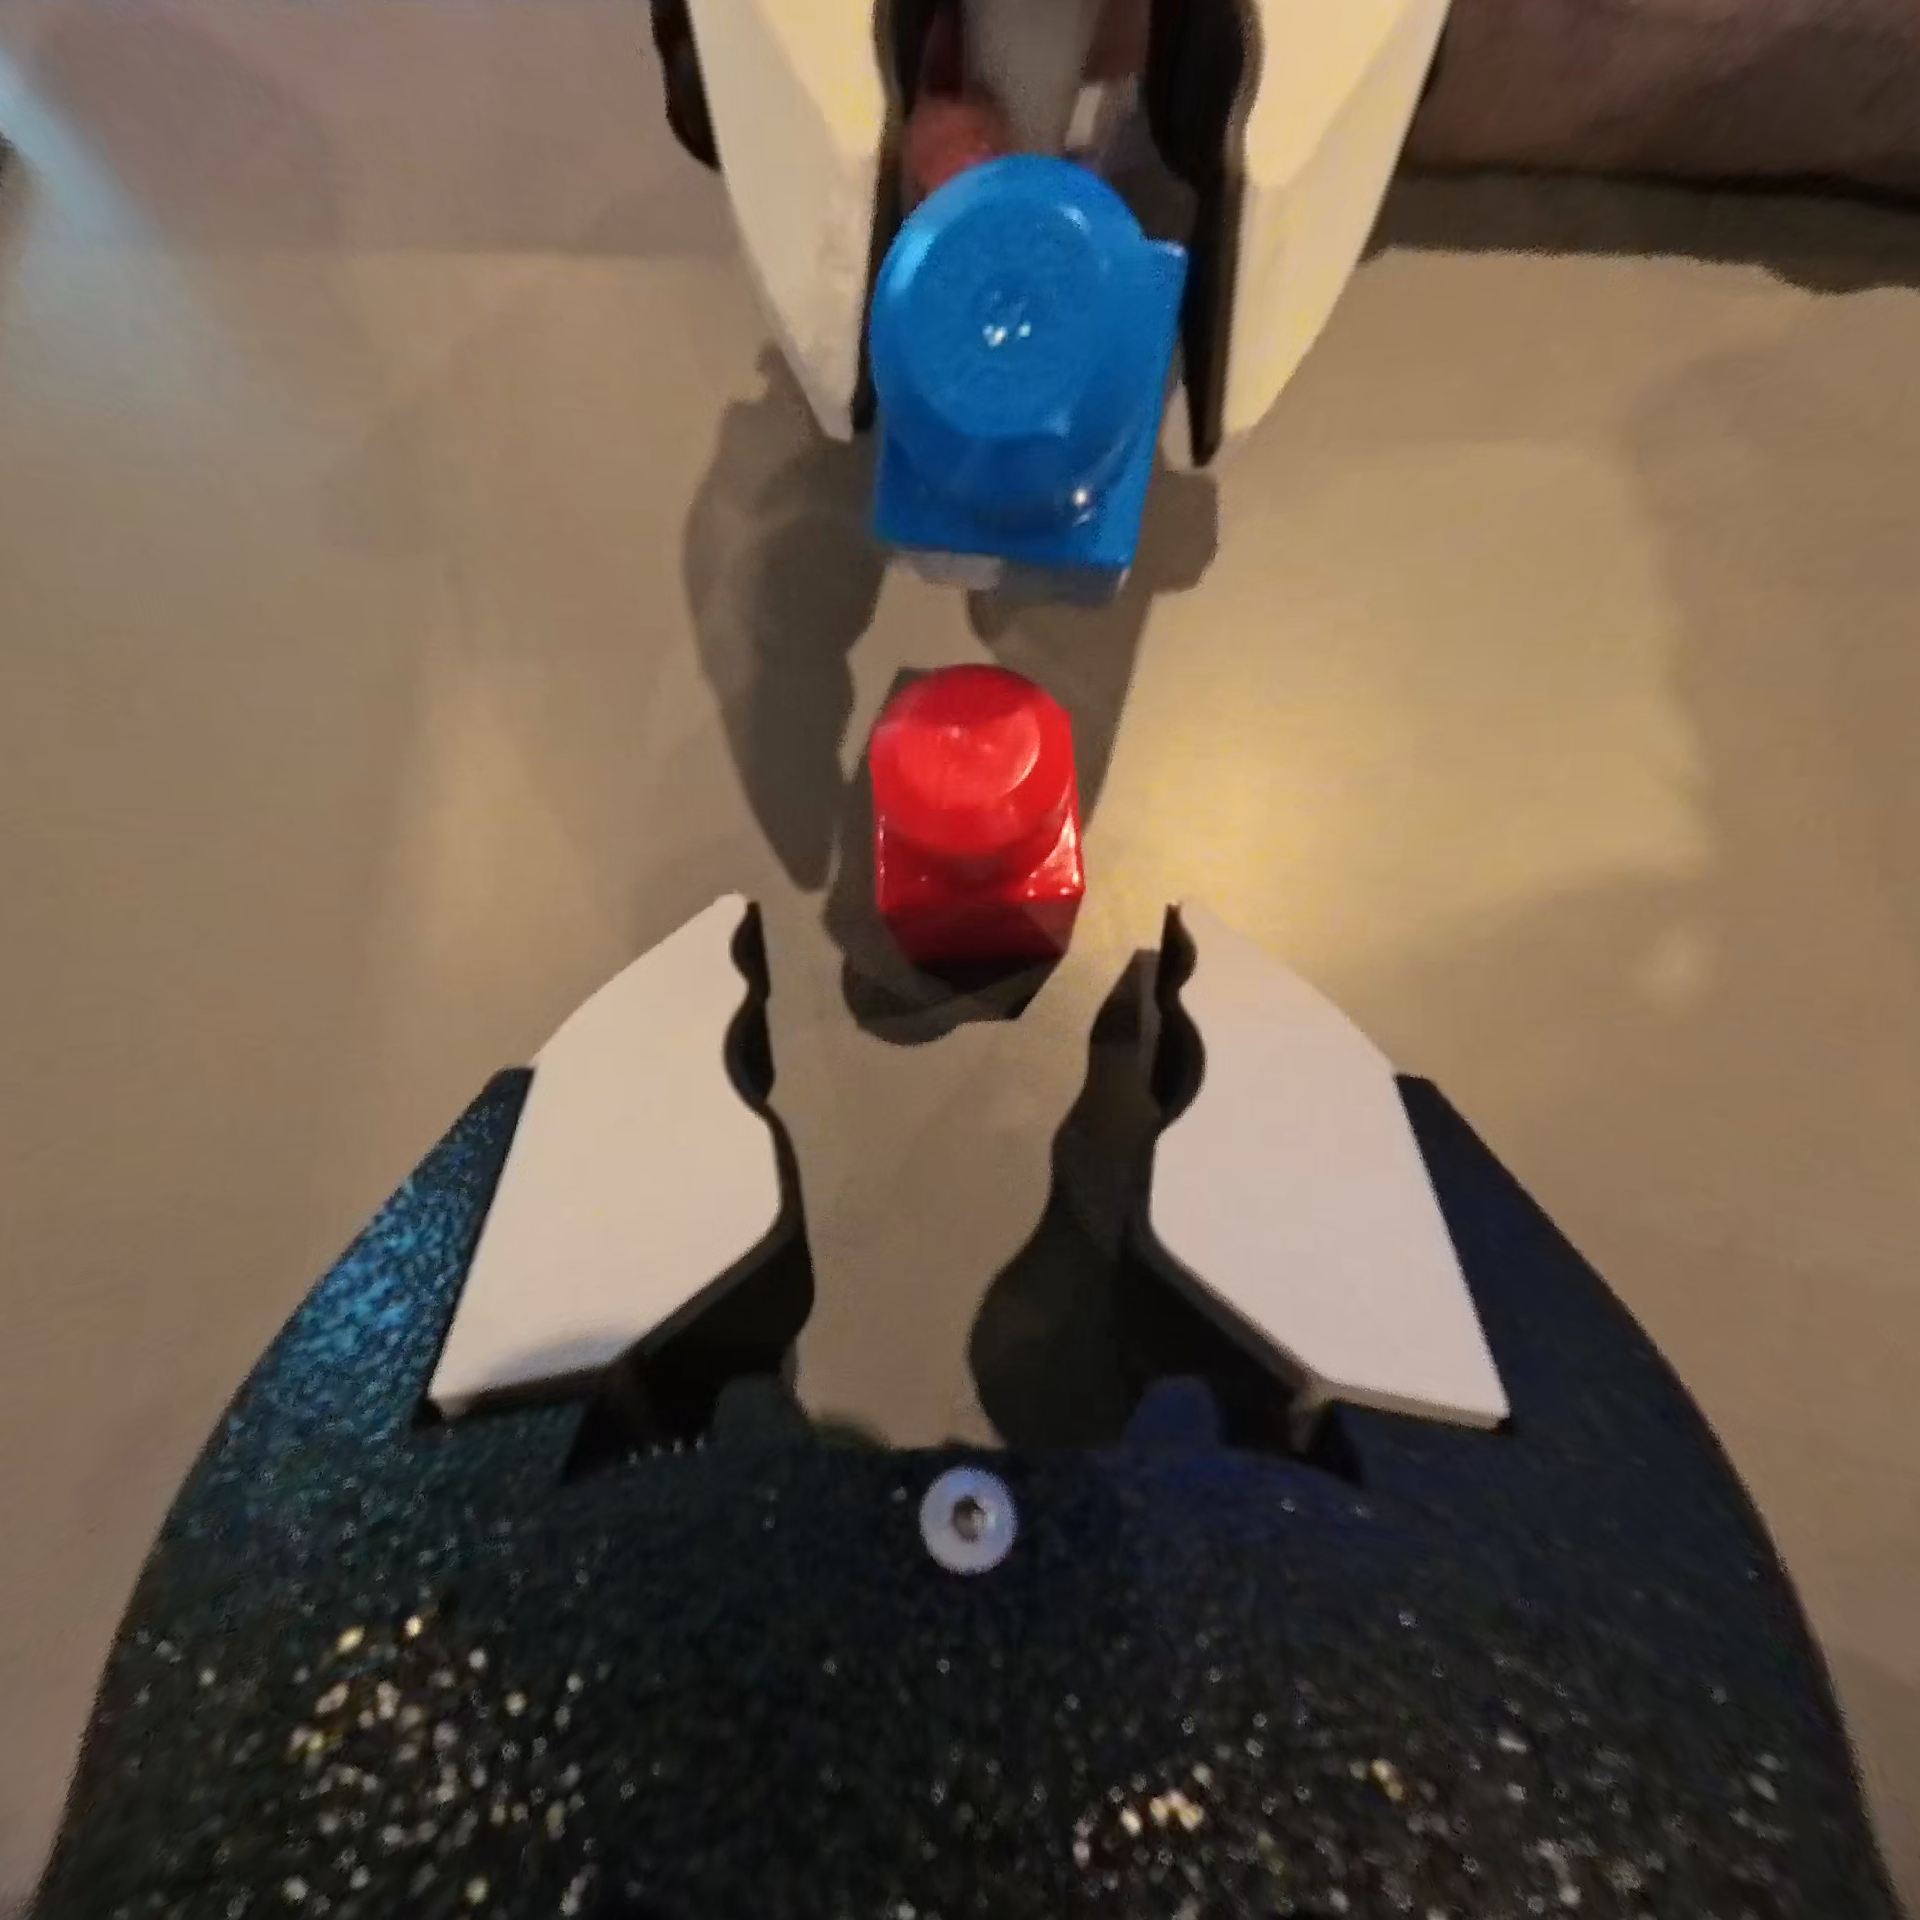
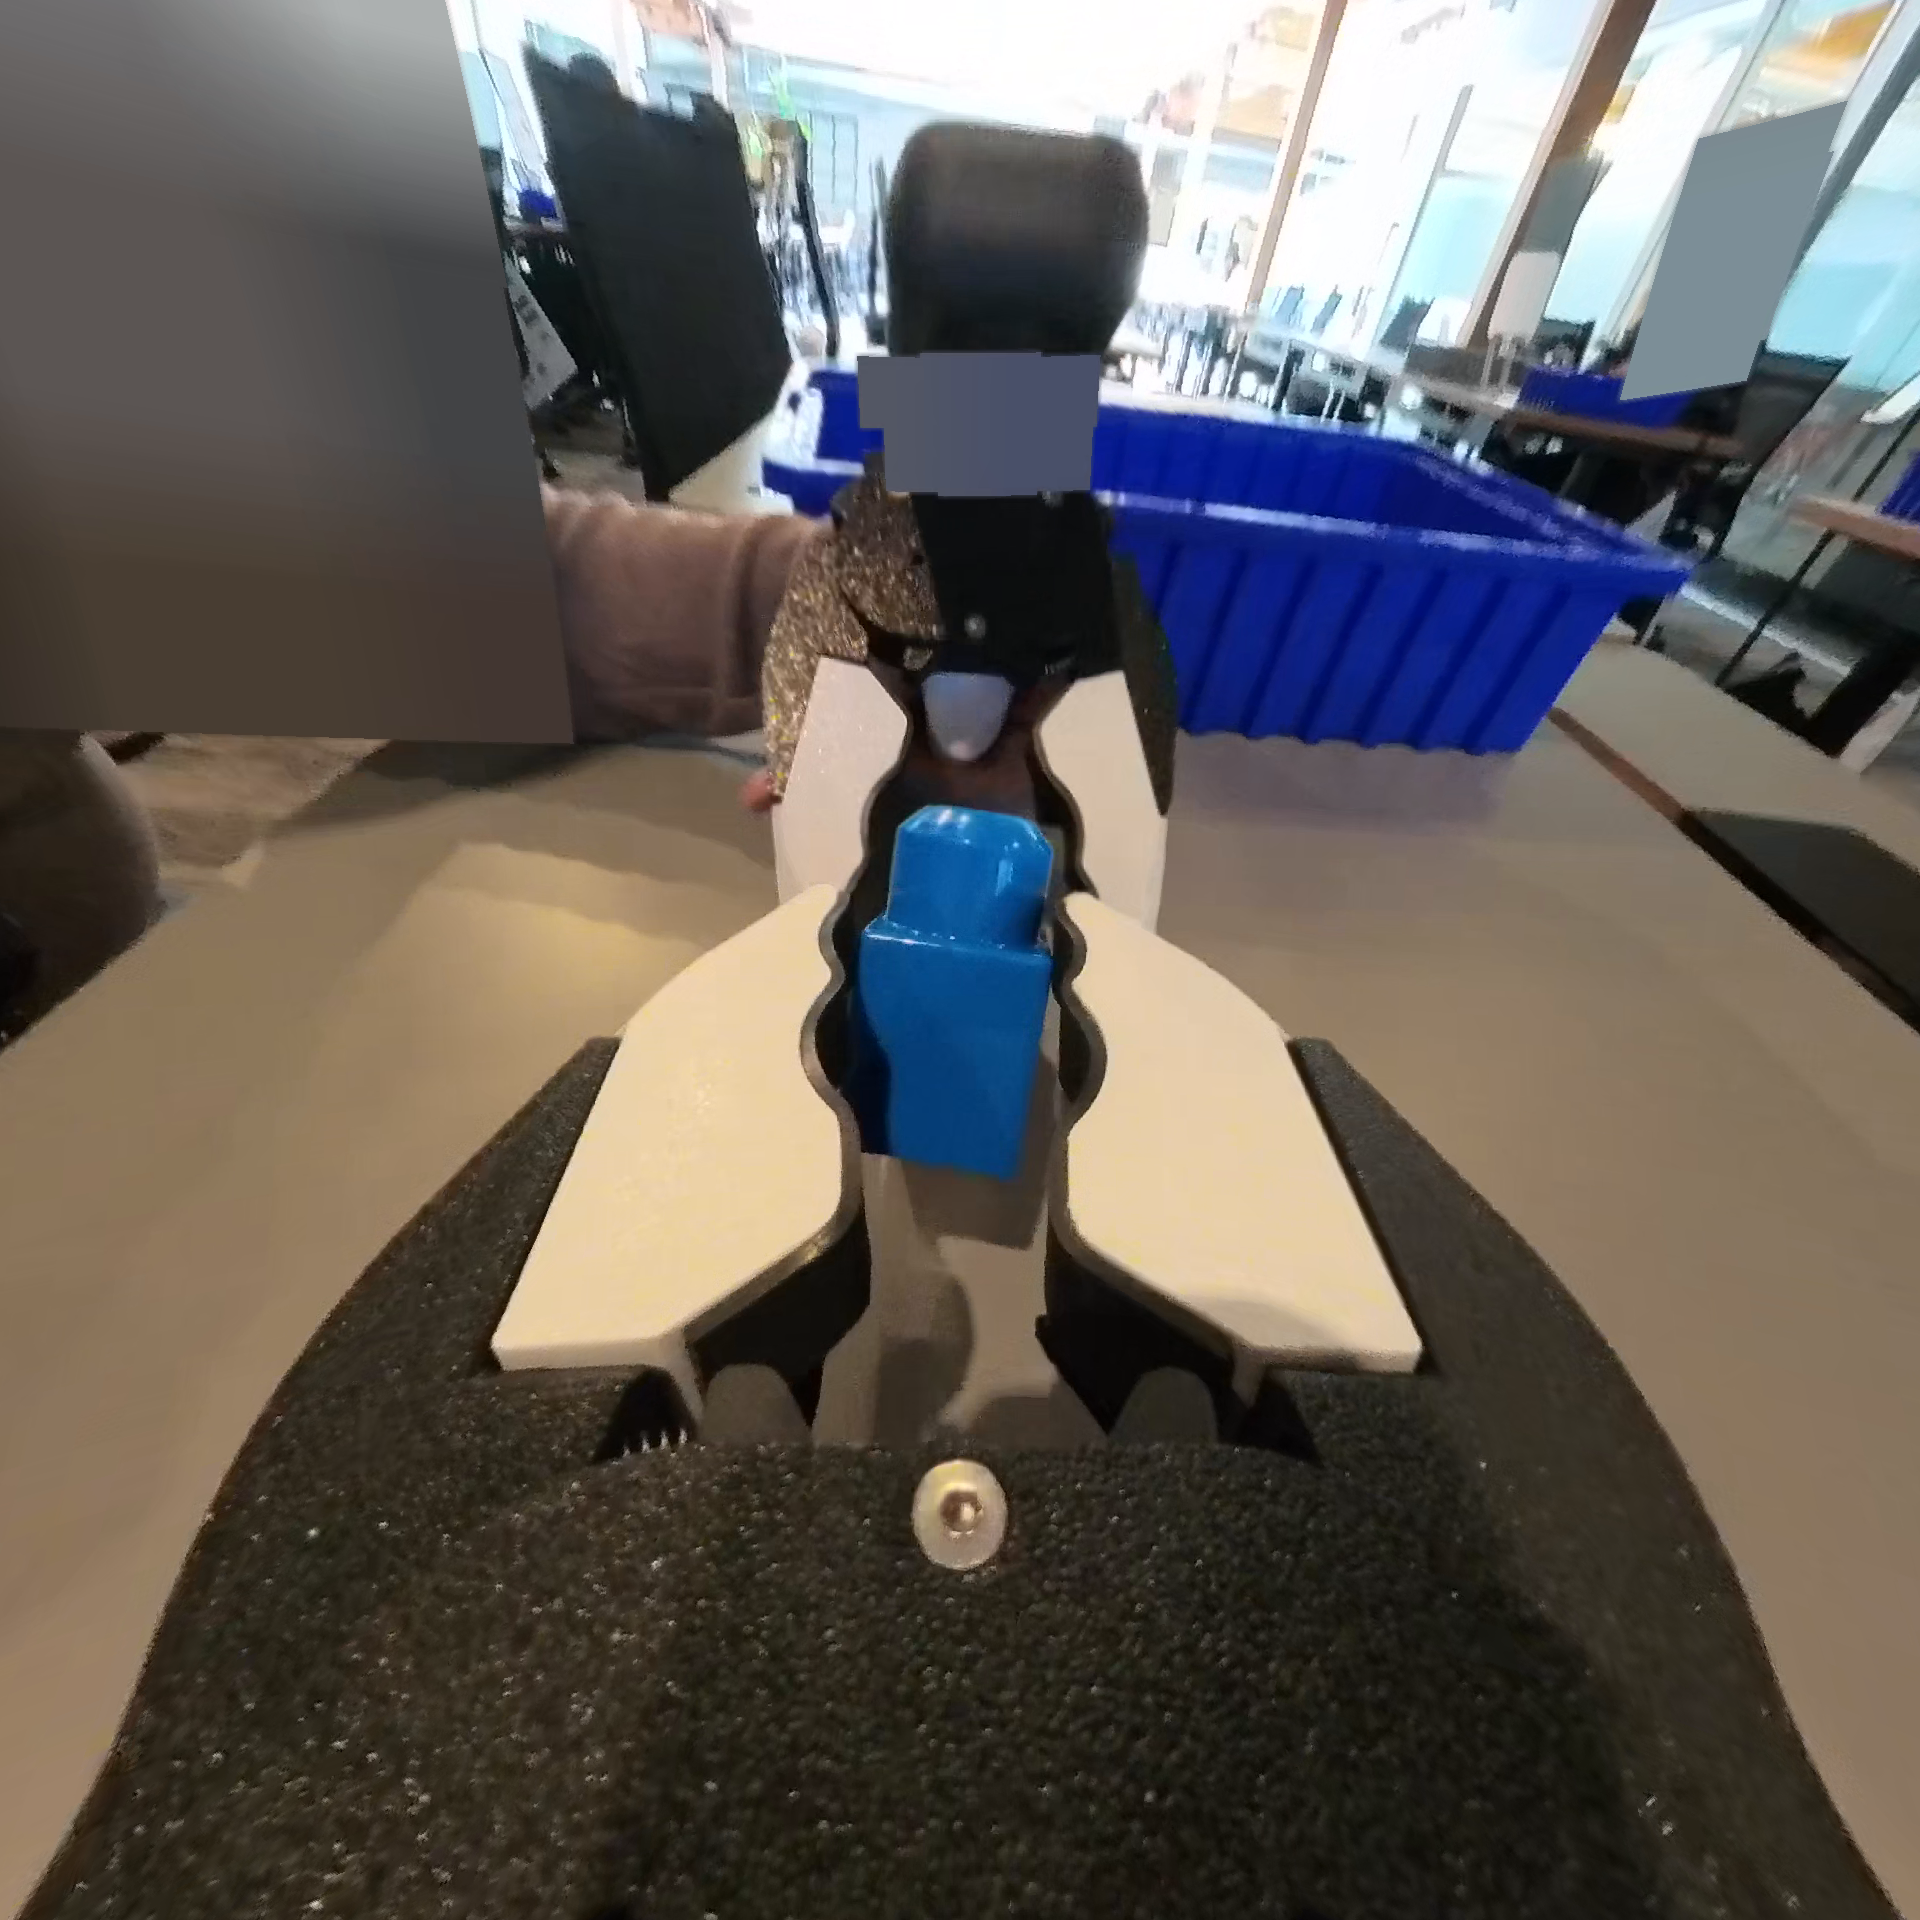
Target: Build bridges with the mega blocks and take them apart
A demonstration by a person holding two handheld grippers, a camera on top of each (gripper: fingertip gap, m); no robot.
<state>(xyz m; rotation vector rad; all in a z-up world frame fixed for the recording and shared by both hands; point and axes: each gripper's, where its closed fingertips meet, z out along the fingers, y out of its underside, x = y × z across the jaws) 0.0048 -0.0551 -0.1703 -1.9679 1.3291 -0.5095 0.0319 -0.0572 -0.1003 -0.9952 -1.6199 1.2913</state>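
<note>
Blue plastic, a single-stud blue block (image 2: 951, 1023), is pinched between the pressed-in fingers of the right gripper (image 2: 951, 935), at the centre of the right wrist view. Below centre in the left wrist view, the left gripper (image 1: 961, 925) has its fingers spread, with a red block (image 1: 977, 821) standing on the counter (image 1: 312, 727) just ahead. A tilted approach could topple the red block. Smooth beige counter; a blue bin (image 2: 1382, 603) sits upper right, windows behind.

Blue block (image 2: 945, 1039) clamped upright; red block (image 1: 971, 821) standing (alone).
</note>
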